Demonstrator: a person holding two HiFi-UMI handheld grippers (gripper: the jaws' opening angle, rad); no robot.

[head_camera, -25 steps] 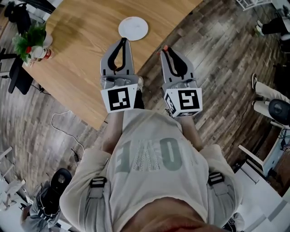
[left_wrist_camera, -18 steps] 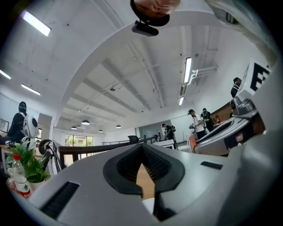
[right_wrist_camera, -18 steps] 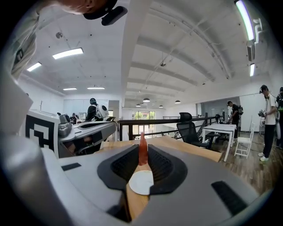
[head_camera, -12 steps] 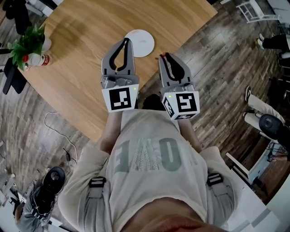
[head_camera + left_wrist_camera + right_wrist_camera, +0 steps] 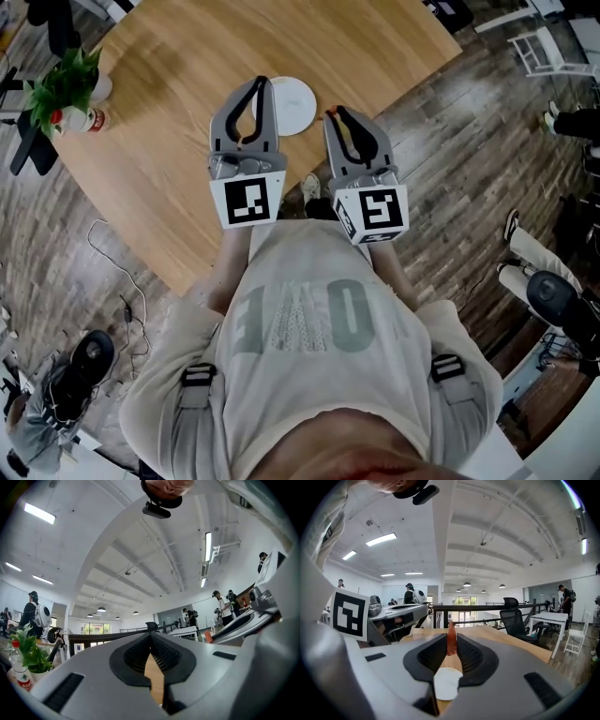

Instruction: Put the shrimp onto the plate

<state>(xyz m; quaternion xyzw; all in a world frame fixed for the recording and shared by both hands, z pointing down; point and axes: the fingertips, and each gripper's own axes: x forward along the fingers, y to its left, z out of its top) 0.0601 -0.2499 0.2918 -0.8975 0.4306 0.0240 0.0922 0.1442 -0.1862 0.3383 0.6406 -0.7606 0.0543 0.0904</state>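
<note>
The shrimp is a thin orange strip standing up straight, and it is pinched between the ribbed black pads of the right gripper. The jaws are partly closed and squeeze it from both sides. Only its top pokes out, and the rest is tucked between the pads. From the head view only a tiny orange tip shows at the end of the right gripper, too small to see its shape. Low in the gap between these jaws sits a white patch, round and smooth, and I cannot tell for sure what it is. The shrimp is up in the air, not on the plate. The plate is white, flat and round, and it lies just beside the shrimp on the table. Part of the plate is hidden behind the left gripper. The left gripper has its tips pressed together with nothing held, and only light brown wood shows through the slit under them. The table top is smooth pale wood with a curved edge. Each gripper is grey plastic and ends in a white cube with black squares. A leafy green plant stands far off by the table's left side, and the floor is dark wooden planks.
</note>
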